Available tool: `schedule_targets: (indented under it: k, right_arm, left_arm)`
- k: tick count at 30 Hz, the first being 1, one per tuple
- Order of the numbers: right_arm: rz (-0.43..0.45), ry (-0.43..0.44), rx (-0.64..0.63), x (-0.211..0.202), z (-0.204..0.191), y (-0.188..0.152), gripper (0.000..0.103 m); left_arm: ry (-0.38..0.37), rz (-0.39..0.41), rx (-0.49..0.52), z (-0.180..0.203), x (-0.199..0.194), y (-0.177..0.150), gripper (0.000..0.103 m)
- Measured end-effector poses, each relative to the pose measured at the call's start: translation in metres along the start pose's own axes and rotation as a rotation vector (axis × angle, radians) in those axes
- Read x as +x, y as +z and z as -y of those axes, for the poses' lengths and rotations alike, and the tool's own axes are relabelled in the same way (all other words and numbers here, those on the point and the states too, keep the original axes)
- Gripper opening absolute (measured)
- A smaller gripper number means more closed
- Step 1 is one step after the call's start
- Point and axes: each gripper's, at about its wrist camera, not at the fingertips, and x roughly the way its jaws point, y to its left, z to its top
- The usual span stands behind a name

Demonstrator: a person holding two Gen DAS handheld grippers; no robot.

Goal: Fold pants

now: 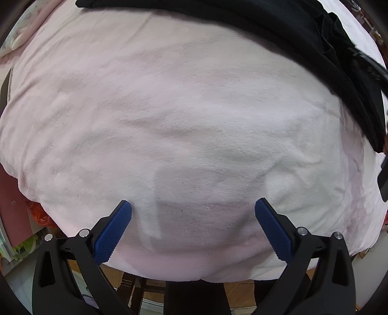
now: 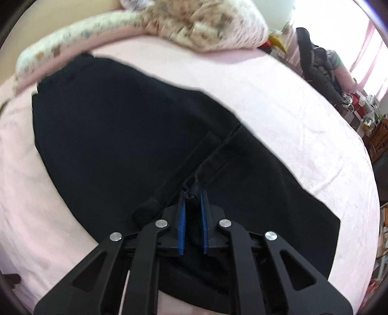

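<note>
Black pants (image 2: pixel 121 135) lie spread on a pink bed sheet (image 2: pixel 291 116). My right gripper (image 2: pixel 193 197) is shut on a bunched fold of the pants and holds it between its blue pads. In the left wrist view the pants (image 1: pixel 278 26) run along the top and right edge. My left gripper (image 1: pixel 193 208) is open and empty over bare pink sheet (image 1: pixel 169 109) near the bed's front edge, well apart from the pants.
A floral quilt (image 2: pixel 194 21) is piled at the head of the bed. Dark clothing and cluttered furniture (image 2: pixel 322 70) stand beyond the bed's right side. The floor (image 1: pixel 240 290) and a red object (image 1: pixel 38 215) show below the bed's near edge.
</note>
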Motion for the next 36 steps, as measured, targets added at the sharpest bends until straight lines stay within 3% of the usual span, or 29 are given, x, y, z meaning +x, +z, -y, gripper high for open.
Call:
schedule_targets:
  k: [4,12,16,18,19,20,22,25,28,32,34,36]
  right_arm:
    - [0.042,0.026,0.017,-0.017,-0.001,0.007,0.01]
    - [-0.008,0.098,-0.016,-0.01,-0.029,0.004,0.01]
    - [-0.045,0.09,-0.038,0.006,-0.046,0.005,0.011]
    - [-0.103,0.085,-0.036,0.019,-0.048,0.004,0.016]
    - [-0.101,0.083,-0.032,0.018,-0.047,0.004,0.023]
    - [-0.098,0.084,-0.023,0.014,-0.046,0.005,0.039]
    - [-0.09,0.106,-0.006,0.005,-0.043,0.004,0.055]
    - [0.001,0.185,0.051,-0.026,-0.026,0.003,0.05]
    - [0.067,0.172,0.164,-0.041,-0.001,0.006,0.033]
    - [0.009,0.112,0.299,-0.017,0.029,0.011,0.026]
    - [-0.027,0.082,0.268,-0.001,0.025,0.013,0.026]
    - [-0.126,0.074,0.199,0.022,0.009,0.011,0.026]
  left_arm:
    - [-0.01,0.007,-0.005,0.004,0.0,-0.001,0.102]
    - [-0.008,0.011,0.007,0.01,0.002,0.003,0.102]
    - [-0.007,0.006,-0.002,0.018,-0.001,0.008,0.102]
    - [-0.006,0.006,-0.009,0.016,-0.007,0.014,0.102]
    - [-0.01,0.009,-0.014,0.016,-0.008,0.017,0.102]
    - [-0.012,0.014,-0.018,0.013,-0.01,0.02,0.102]
    - [-0.018,0.032,-0.034,0.007,-0.013,0.021,0.102]
    - [-0.065,0.059,-0.093,-0.009,-0.023,0.034,0.102]
    - [-0.149,0.109,-0.185,-0.03,-0.032,0.051,0.102]
    - [-0.252,0.176,-0.294,-0.055,-0.043,0.071,0.102]
    - [-0.297,0.23,-0.344,-0.068,-0.051,0.081,0.102]
    - [-0.301,0.251,-0.351,-0.076,-0.055,0.092,0.102]
